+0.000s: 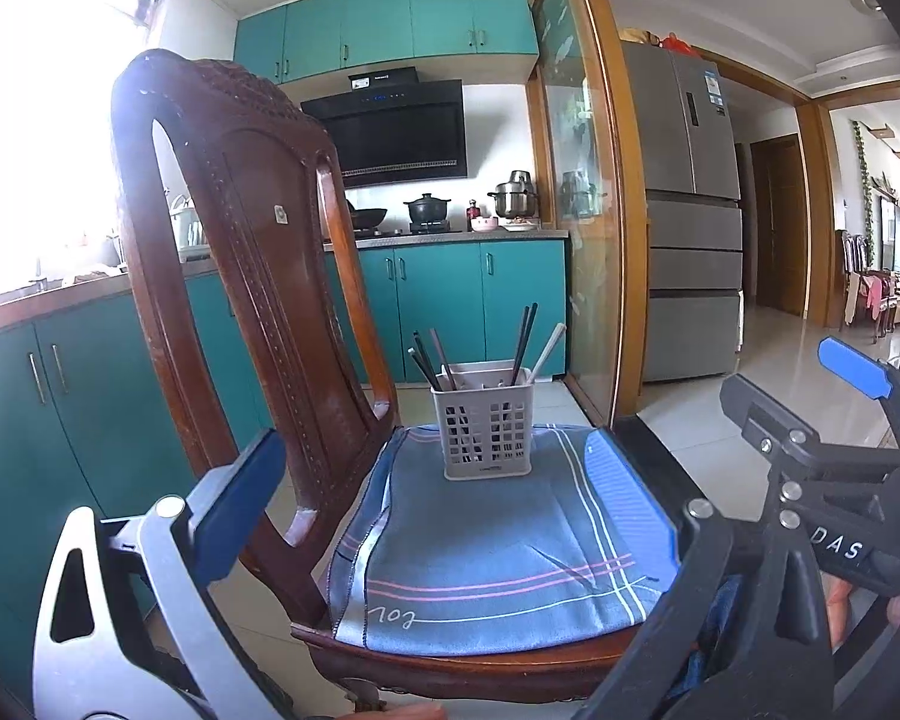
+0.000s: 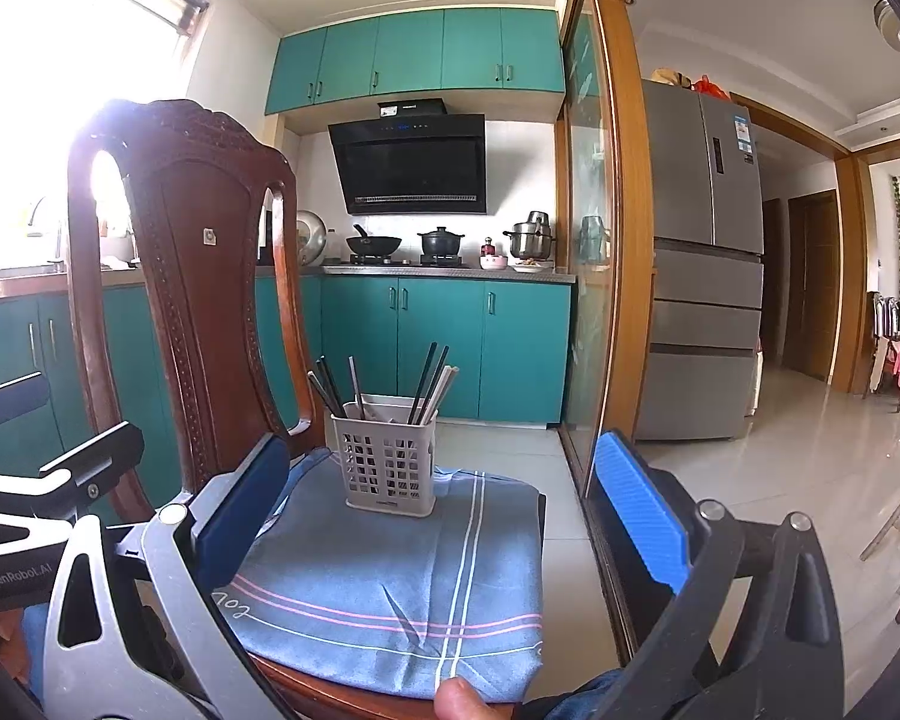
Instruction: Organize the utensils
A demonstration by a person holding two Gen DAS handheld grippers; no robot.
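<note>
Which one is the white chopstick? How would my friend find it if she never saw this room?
Find the dark brown carved wooden chair with the blue striped cloth on its seat. On the cloth stands a pale grey plastic lattice utensil holder. The white chopstick leans out at its right side, the only pale stick beside the black chopsticks.

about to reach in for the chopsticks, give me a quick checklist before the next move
1. Left tool open and holding nothing: ok.
2. Right tool open and holding nothing: ok.
3. Utensil basket upright on the blue cloth: ok.
4. Chopsticks stand above the basket rim, reachable from above: ok.
5. Utensils sorted by compartment: cannot tell.
6. Chair back close on the left of the basket: not ok, mind the left tool.
</note>
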